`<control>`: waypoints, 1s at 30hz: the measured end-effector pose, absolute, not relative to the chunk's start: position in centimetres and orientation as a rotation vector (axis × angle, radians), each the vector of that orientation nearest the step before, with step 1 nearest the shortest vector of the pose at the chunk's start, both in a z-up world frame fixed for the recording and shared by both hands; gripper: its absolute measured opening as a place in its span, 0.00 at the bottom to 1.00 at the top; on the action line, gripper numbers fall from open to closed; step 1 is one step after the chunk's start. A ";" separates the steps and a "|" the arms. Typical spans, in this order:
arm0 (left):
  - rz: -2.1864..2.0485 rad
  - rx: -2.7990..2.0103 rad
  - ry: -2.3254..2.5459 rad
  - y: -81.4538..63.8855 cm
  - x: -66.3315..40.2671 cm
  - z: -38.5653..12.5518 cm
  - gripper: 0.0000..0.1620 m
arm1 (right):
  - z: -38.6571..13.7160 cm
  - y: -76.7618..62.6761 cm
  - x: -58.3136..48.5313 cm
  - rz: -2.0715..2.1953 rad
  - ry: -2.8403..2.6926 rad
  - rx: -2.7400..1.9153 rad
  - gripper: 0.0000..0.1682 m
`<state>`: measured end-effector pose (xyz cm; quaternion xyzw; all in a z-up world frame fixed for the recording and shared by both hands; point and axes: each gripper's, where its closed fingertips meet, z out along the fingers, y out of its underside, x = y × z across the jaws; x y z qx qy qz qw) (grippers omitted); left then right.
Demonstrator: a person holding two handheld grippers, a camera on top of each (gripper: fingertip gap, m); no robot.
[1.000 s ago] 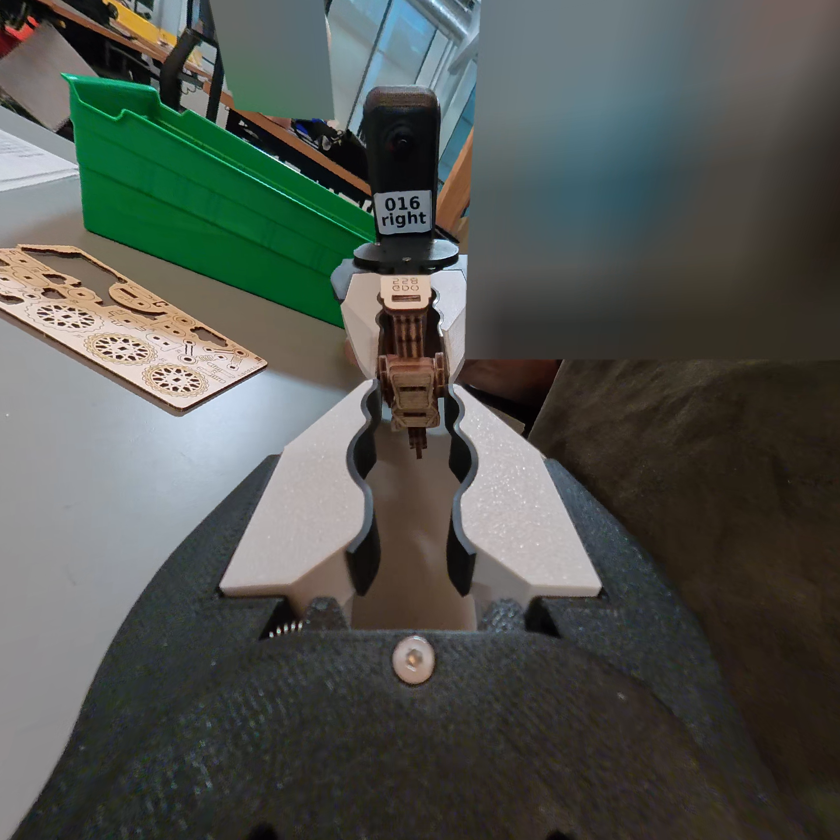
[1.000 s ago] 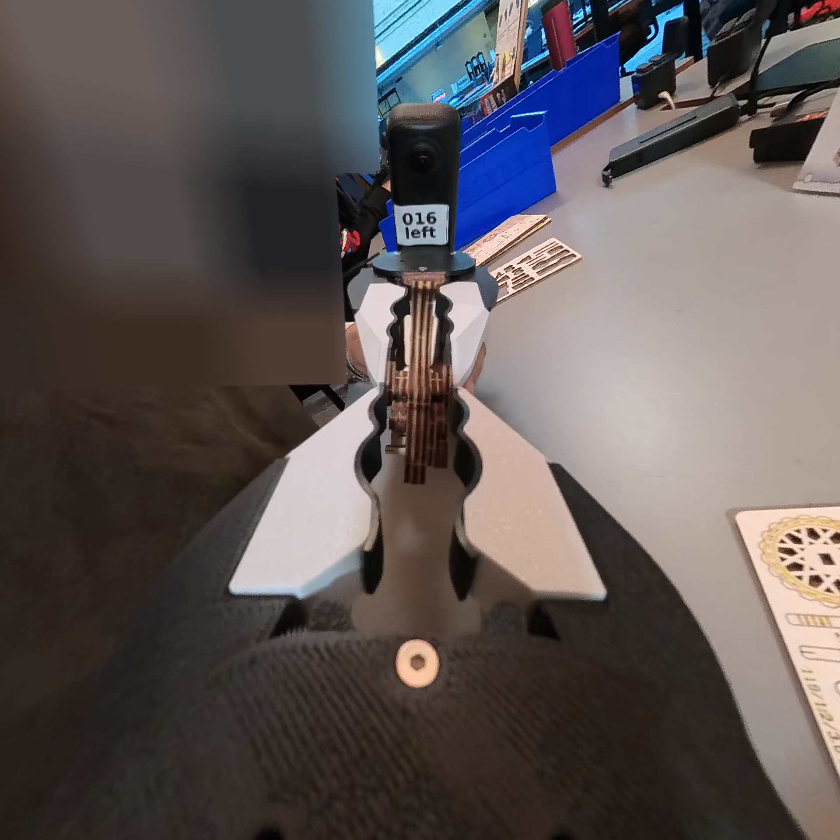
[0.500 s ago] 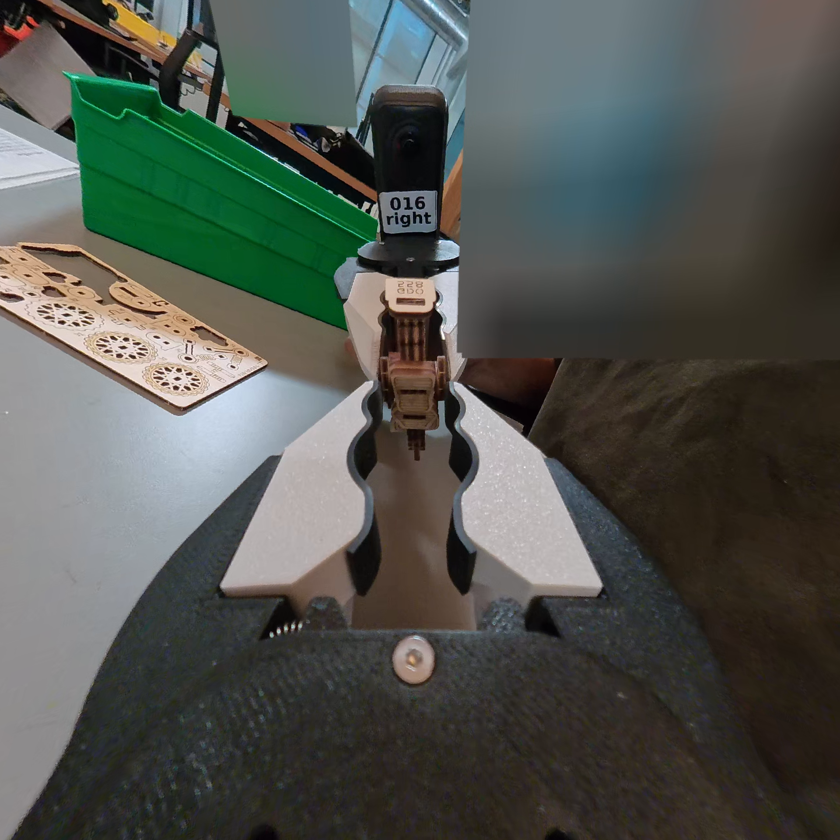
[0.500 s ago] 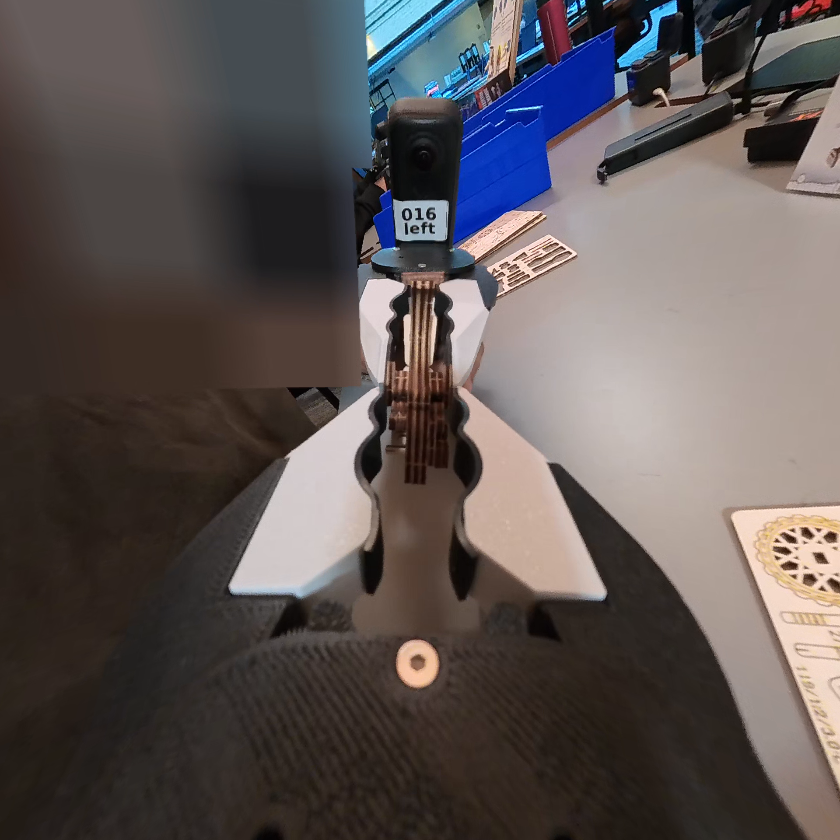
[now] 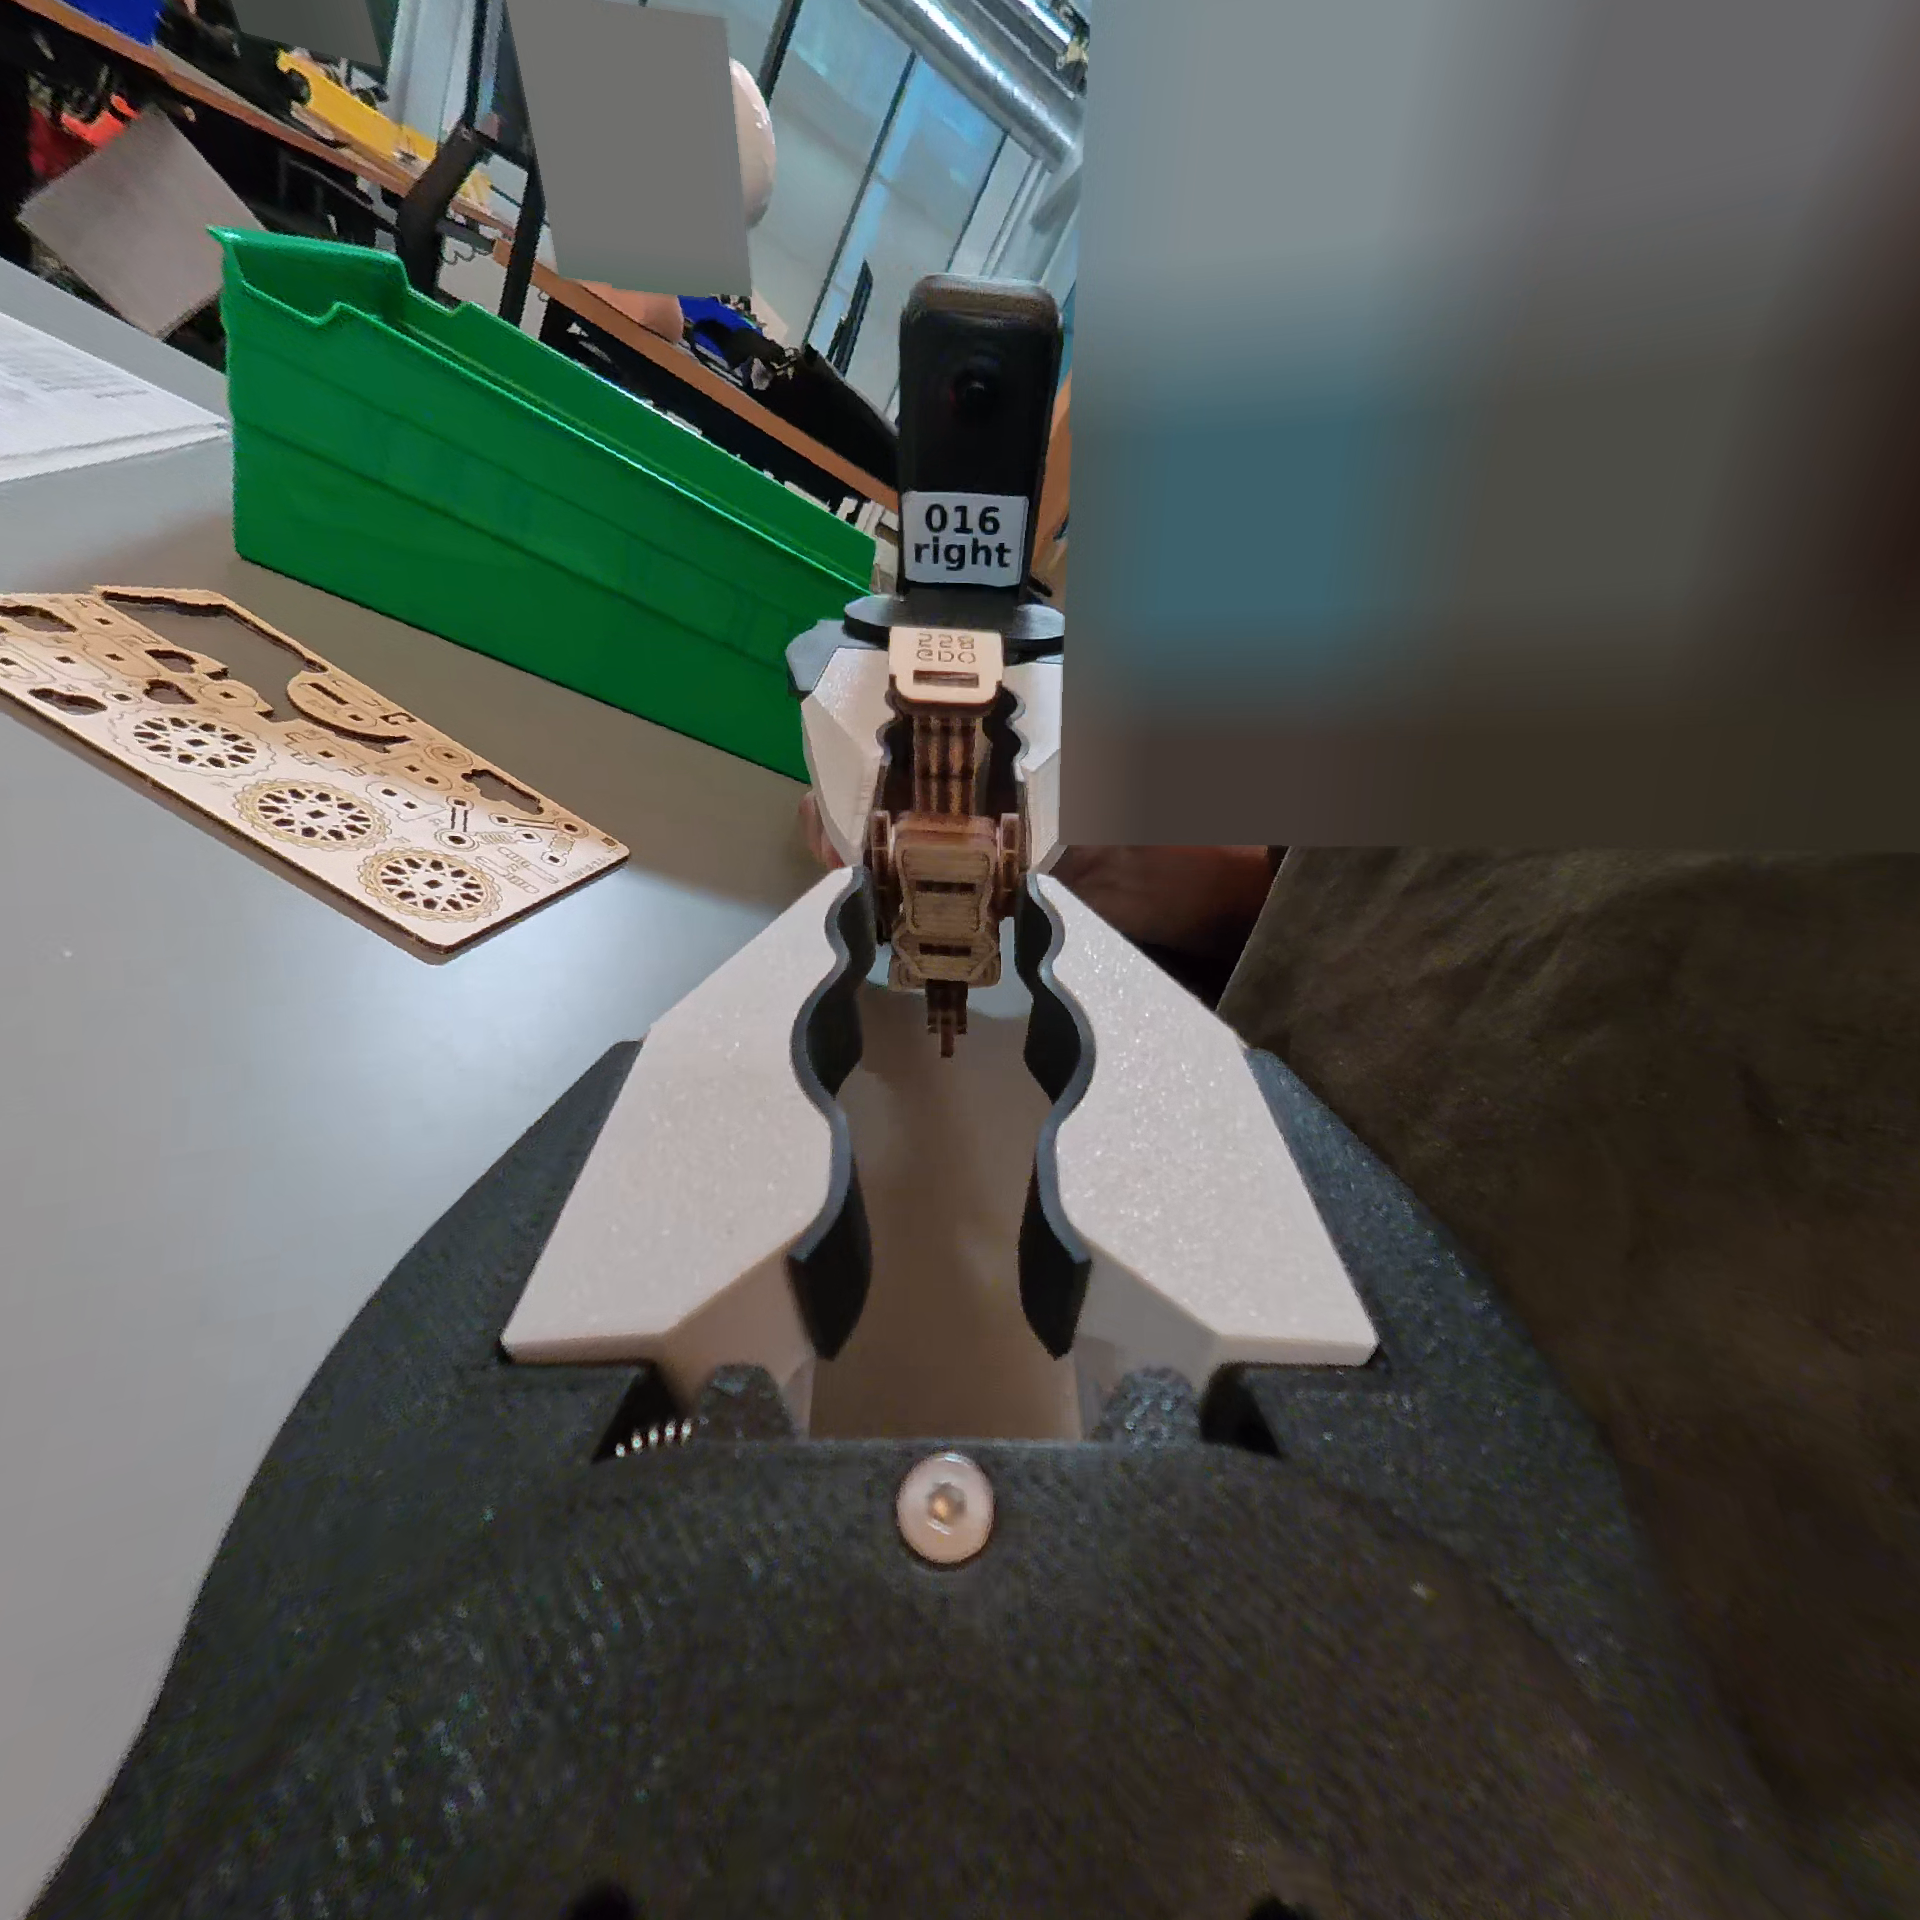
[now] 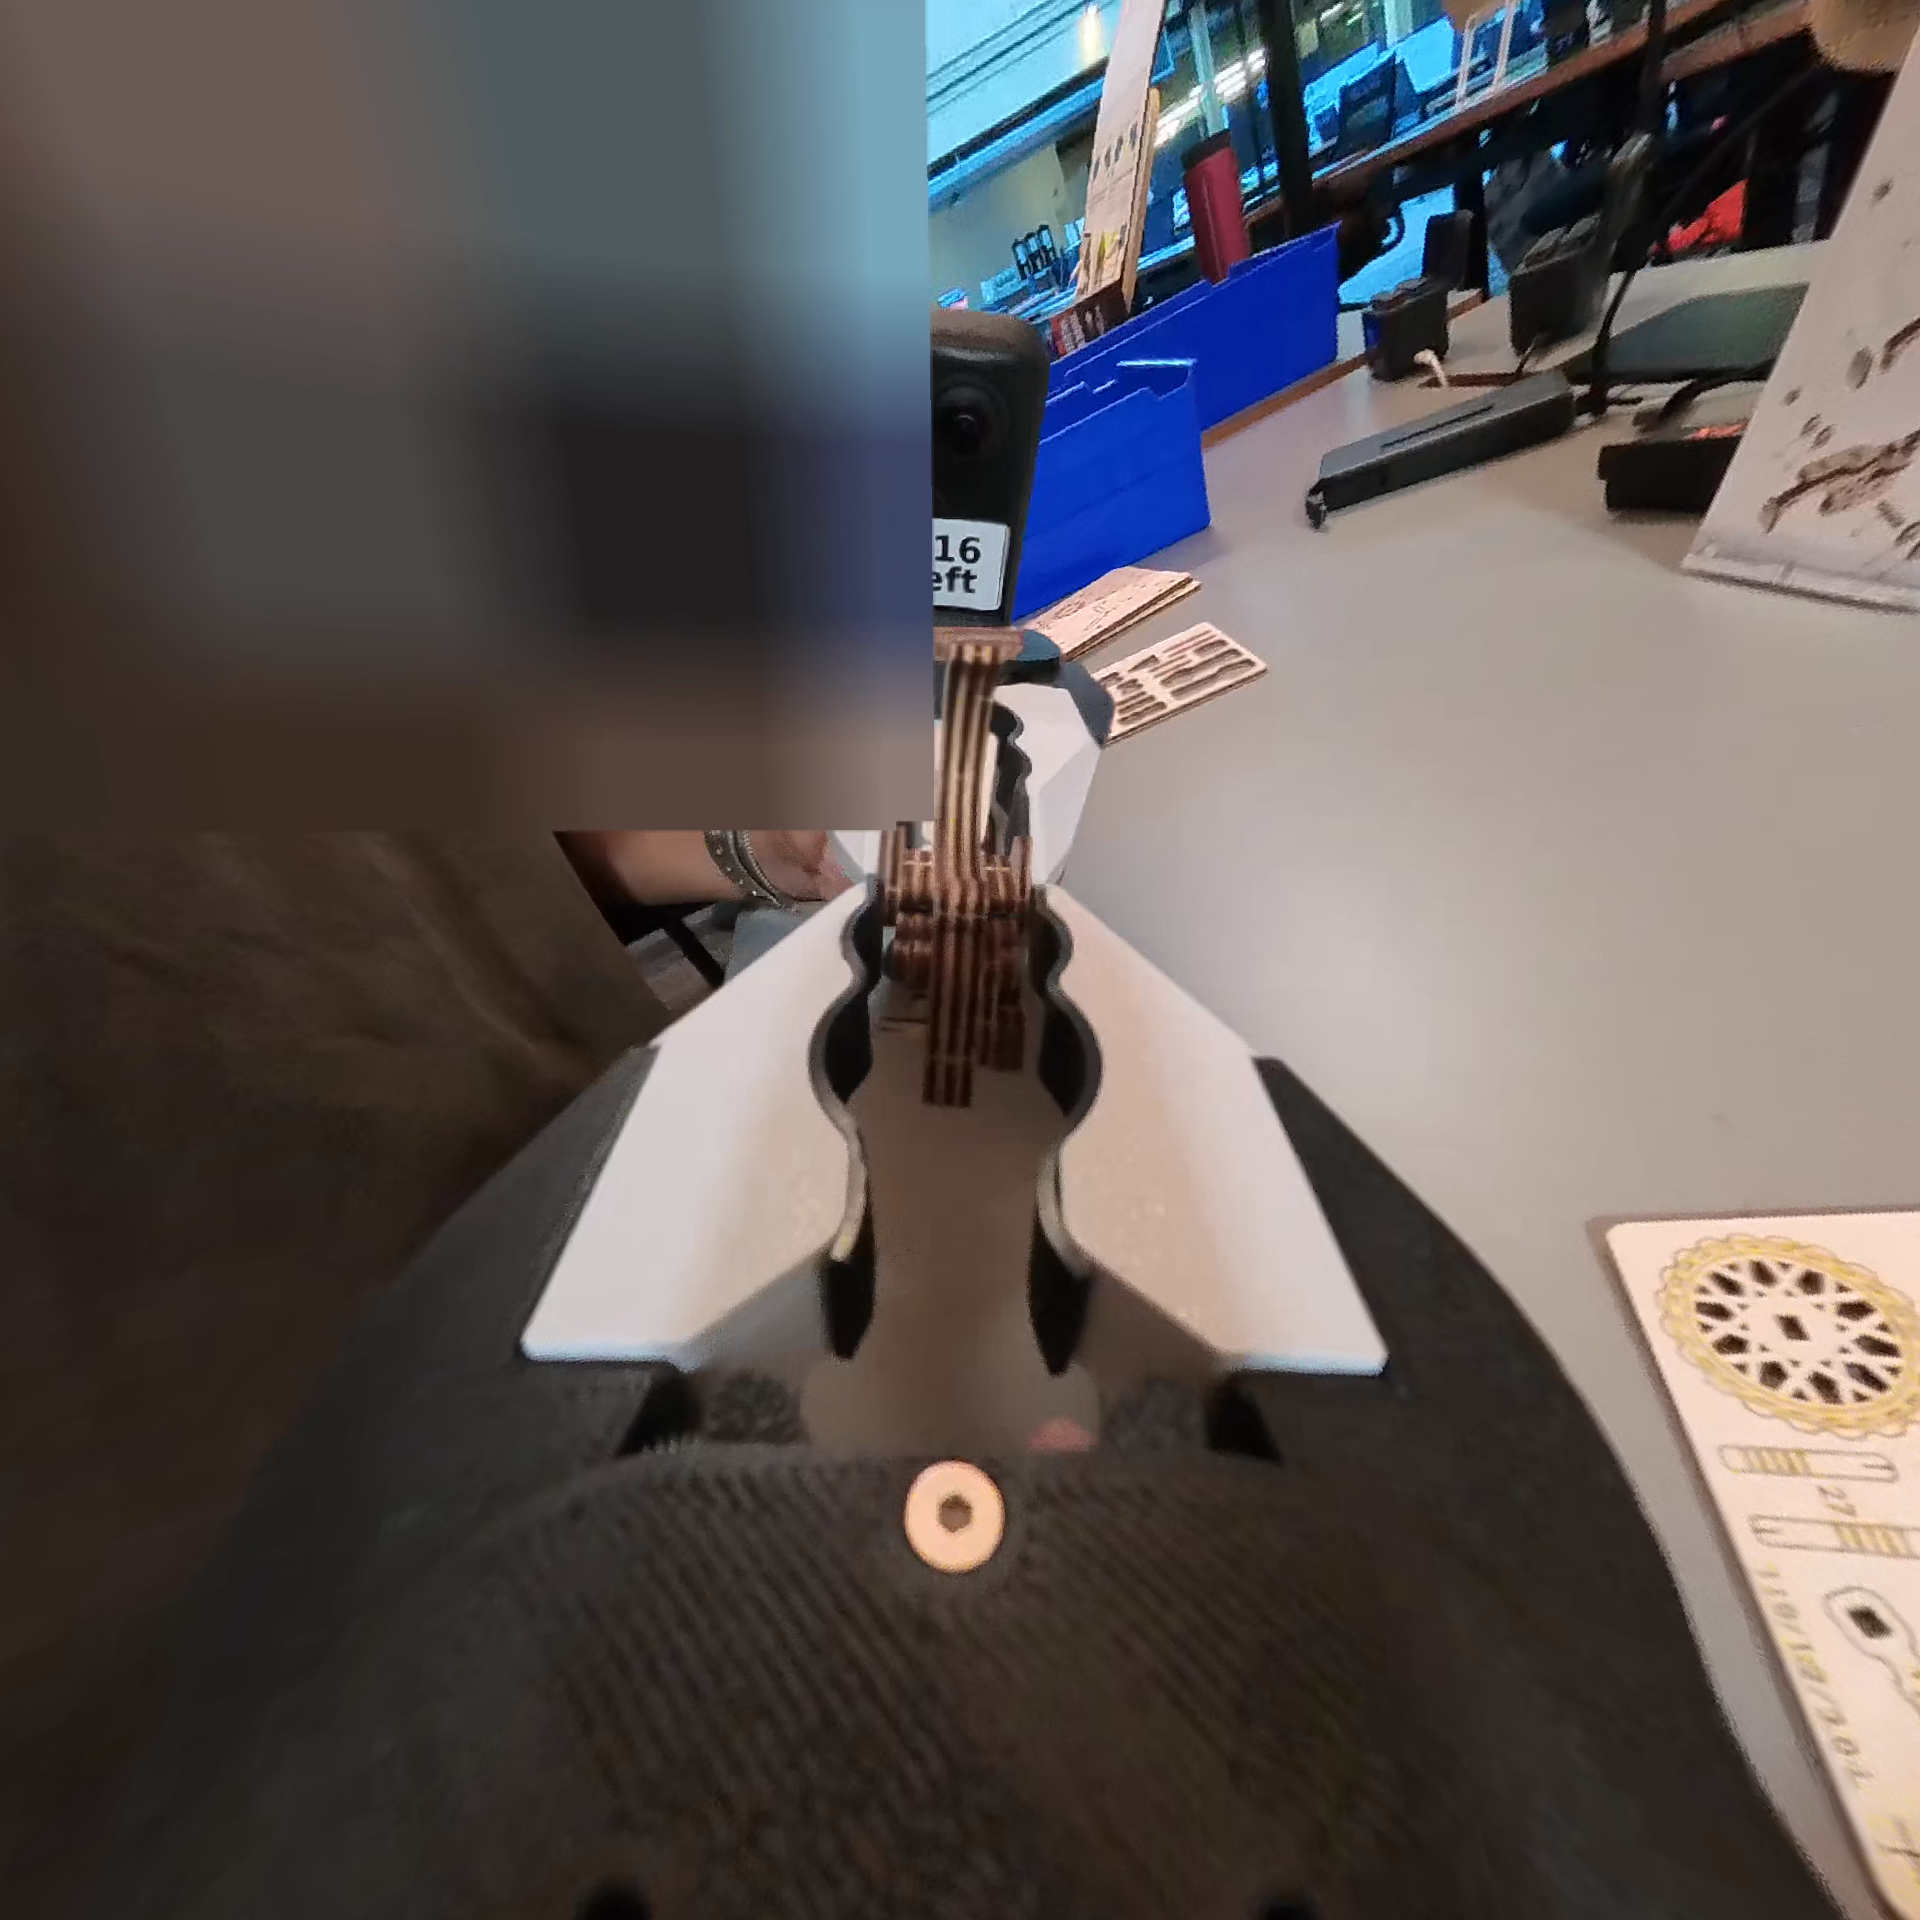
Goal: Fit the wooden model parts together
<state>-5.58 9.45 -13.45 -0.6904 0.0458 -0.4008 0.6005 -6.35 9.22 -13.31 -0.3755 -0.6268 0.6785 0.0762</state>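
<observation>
Grey tabletop (image 5: pixel 312 1091) filled the foreground of a busy workshop, with more benches and glass walls behind. On it, in the left wrist view, lay a flat wooden sheet (image 5: pixel 301 769) of laser-cut gears, and behind that stood a long green bin (image 5: pixel 520 520). In the right wrist view, blue bins (image 6: pixel 1174 416) stood farther back, two more cut sheets (image 6: pixel 1153 655) lay near them, and a pale sheet (image 6: pixel 1787 1455) with a gear pattern lay at the right edge.

Both grippers met nose to nose above the table edge, held in front of a person in dark clothing. The left gripper (image 5: pixel 943 914) was closed narrowly on the near end of a small wooden model (image 5: pixel 945 904), its fingertips pressing the sides. The right gripper (image 6: pixel 956 935) gripped the same model (image 6: pixel 961 966) from the opposite end, its jaws likewise drawn in tight against the layered wood. The model hung in the air between them, clear of the table.
</observation>
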 end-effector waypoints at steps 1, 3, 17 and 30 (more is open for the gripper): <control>-0.925 -1.600 0.110 9.4 -5.6 -13.5 0.16 | -13.2 9.3 -6.3 2.017 -1.881 -1.111 0.16; -0.911 -1.602 0.120 9.4 -5.6 -13.5 0.16 | -12.9 9.7 -6.3 2.003 -1.864 -1.087 0.16; -0.804 -1.623 0.211 9.2 -5.3 -13.7 0.16 | -12.9 9.8 -5.8 2.006 -1.901 -1.050 0.05; -0.720 -1.534 0.271 8.7 -5.5 -12.5 0.16 | -12.8 9.7 -5.7 2.021 -1.916 -1.034 0.22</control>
